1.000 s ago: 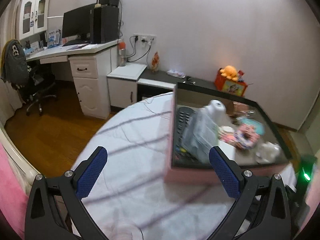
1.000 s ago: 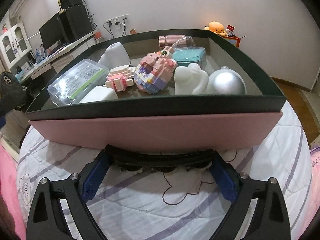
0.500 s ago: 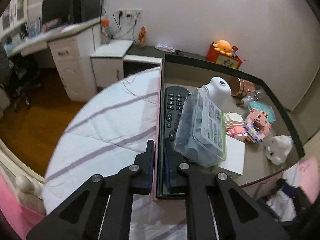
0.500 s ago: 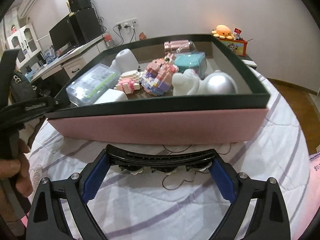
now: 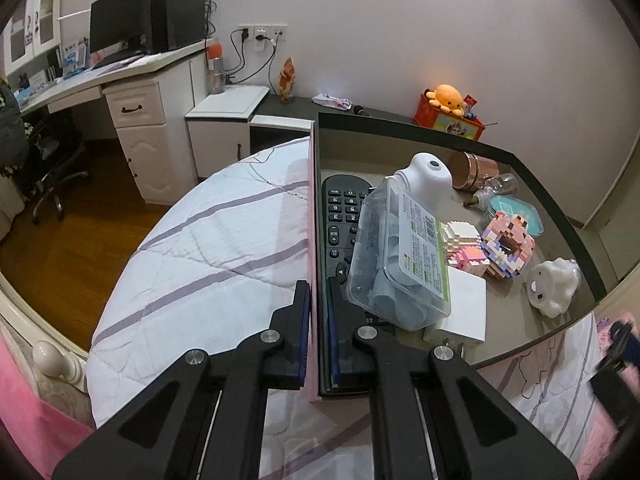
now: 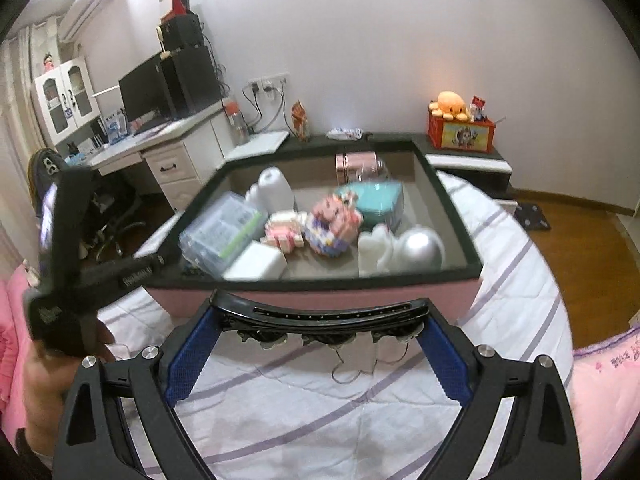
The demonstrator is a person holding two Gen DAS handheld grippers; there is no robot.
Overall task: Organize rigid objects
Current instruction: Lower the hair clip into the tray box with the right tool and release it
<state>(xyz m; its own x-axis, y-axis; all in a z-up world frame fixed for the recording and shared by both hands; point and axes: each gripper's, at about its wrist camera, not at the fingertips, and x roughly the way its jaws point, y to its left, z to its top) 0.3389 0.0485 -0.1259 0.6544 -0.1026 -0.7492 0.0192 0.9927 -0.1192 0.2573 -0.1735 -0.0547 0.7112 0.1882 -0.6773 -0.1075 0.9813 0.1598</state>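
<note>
Your left gripper (image 5: pixel 318 316) pinches the pink box (image 5: pixel 311 264) wall beside the remote (image 5: pixel 340 216); your right gripper (image 6: pixel 316 336) clamps a black hair clip (image 6: pixel 320 314) lengthwise, just short of that box.

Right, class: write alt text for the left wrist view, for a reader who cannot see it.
The left gripper is clamped shut on the side wall of a pink, dark-rimmed cardboard box resting on a white quilt with purple stripes. Inside lie a black remote control, a clear plastic container and small toys.

Both wrist cameras look steeply down, close, at one shared box (image 5: pixel 313 208) (from adjacent sides).
</note>
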